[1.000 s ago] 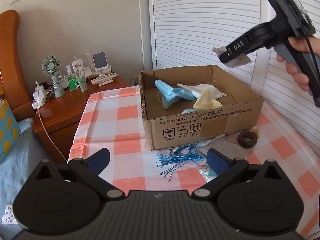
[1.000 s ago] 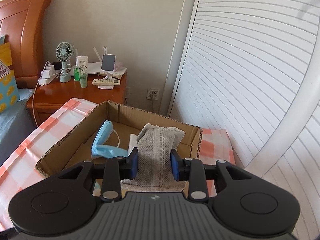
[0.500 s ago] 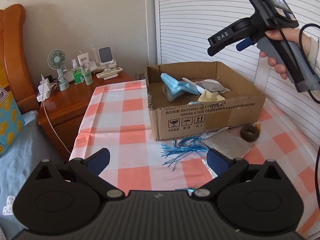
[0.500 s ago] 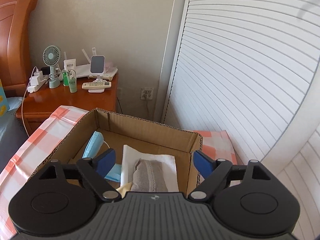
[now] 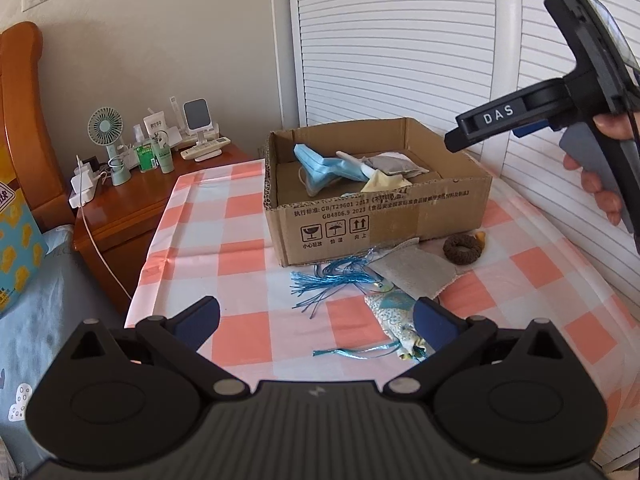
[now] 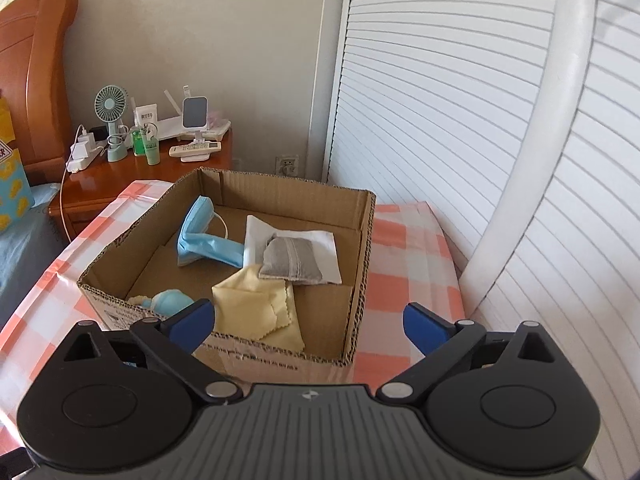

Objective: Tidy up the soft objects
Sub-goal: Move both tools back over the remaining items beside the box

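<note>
Both the left gripper (image 5: 316, 322) and right gripper (image 6: 308, 322) are spread wide and empty. The limp grey woven cloth (image 5: 416, 274), beside the brown cardboard box (image 5: 376, 220) front wall, is light; pinch its raised edge.

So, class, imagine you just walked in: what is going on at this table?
A person with a handheld gripper in each hand is sorting soft things into a cardboard box. Both the left gripper and right gripper are open and empty. In the box lie a blue face mask, a grey pouch on a white cloth and a yellow cloth. Blue tassels, a patterned fabric piece, a grey cloth and a brown ring remain on the checked tablecloth.
</note>
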`<action>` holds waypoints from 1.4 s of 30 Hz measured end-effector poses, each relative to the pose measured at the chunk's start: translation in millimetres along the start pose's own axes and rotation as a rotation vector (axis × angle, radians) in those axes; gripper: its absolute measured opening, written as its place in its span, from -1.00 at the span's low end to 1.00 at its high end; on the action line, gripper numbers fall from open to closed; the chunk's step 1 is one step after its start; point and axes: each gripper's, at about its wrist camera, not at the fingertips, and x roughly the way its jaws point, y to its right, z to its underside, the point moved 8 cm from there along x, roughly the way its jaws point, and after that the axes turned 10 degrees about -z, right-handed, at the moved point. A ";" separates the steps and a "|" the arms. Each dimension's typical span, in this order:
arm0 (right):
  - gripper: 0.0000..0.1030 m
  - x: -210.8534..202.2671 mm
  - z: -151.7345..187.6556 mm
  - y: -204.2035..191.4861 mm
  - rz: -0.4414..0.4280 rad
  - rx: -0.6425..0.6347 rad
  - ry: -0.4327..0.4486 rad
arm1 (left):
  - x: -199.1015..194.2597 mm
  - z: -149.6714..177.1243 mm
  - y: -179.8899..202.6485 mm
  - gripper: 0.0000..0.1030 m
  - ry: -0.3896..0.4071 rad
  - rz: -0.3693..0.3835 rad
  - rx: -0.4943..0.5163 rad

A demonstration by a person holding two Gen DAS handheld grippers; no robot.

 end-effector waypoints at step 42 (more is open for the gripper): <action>1.00 52.8 105.8 7.2 0.098 0.183 -0.021 | 17.1 31.1 17.6 0.99 -0.086 0.060 -0.001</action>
